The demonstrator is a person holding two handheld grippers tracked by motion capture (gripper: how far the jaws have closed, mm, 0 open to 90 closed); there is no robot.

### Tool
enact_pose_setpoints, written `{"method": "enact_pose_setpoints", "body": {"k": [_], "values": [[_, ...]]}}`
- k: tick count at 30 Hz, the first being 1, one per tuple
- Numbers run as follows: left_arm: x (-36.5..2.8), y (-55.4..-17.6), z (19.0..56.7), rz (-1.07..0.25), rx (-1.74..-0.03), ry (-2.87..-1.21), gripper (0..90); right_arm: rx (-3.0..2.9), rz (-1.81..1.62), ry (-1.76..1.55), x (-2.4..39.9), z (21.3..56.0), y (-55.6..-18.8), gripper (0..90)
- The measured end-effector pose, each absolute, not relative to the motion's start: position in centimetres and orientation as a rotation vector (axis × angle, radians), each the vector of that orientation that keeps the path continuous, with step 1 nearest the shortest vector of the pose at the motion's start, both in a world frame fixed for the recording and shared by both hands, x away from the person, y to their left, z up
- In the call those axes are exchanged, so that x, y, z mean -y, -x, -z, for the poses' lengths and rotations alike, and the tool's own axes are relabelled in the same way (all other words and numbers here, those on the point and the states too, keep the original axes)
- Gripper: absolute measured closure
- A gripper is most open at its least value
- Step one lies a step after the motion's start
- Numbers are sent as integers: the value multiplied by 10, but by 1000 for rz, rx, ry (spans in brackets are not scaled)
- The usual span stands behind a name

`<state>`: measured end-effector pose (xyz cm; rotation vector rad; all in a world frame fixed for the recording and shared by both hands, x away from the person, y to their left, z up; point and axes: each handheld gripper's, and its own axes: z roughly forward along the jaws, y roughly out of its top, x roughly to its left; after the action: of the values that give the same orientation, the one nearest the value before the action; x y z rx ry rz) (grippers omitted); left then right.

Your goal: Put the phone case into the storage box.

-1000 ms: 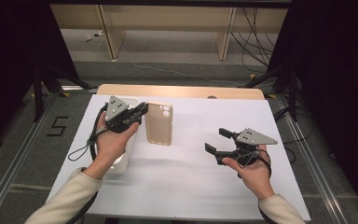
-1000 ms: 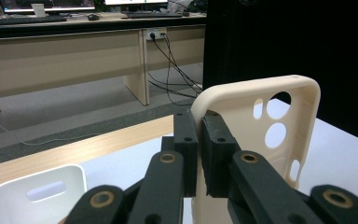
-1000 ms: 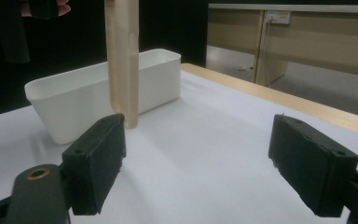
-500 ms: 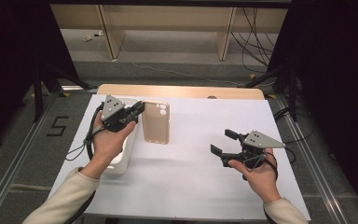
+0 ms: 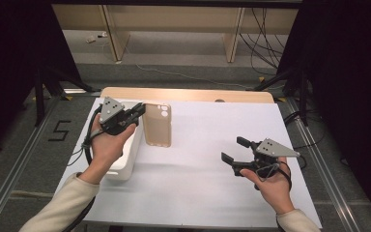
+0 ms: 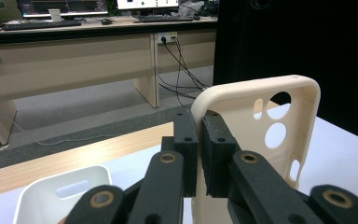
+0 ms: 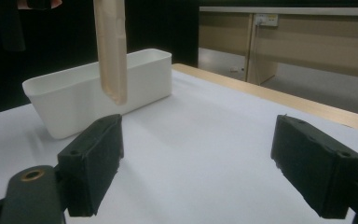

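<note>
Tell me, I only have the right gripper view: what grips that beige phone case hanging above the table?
Observer: The left gripper is shut on the phone case, pinching one long side edge near the camera-cutout end.
Operator: Which way does the case face?
Observer: In the left gripper view its hollow inside faces the camera, cutouts at the top.
Operator: Where is it relative to the white bin?
Observer: From the high view it hangs just beside the white bin, on the side toward the table's middle.
</note>
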<state>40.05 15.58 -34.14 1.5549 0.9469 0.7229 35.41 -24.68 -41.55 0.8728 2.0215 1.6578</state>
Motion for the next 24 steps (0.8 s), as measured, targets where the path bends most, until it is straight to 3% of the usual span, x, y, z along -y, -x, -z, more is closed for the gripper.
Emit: {"method": "enact_pose_setpoints", "body": {"k": [24], "values": [[-168,-401,336,-744,-963,-1547,853,-2034,-1624,-901,251,420,-348,174]]}}
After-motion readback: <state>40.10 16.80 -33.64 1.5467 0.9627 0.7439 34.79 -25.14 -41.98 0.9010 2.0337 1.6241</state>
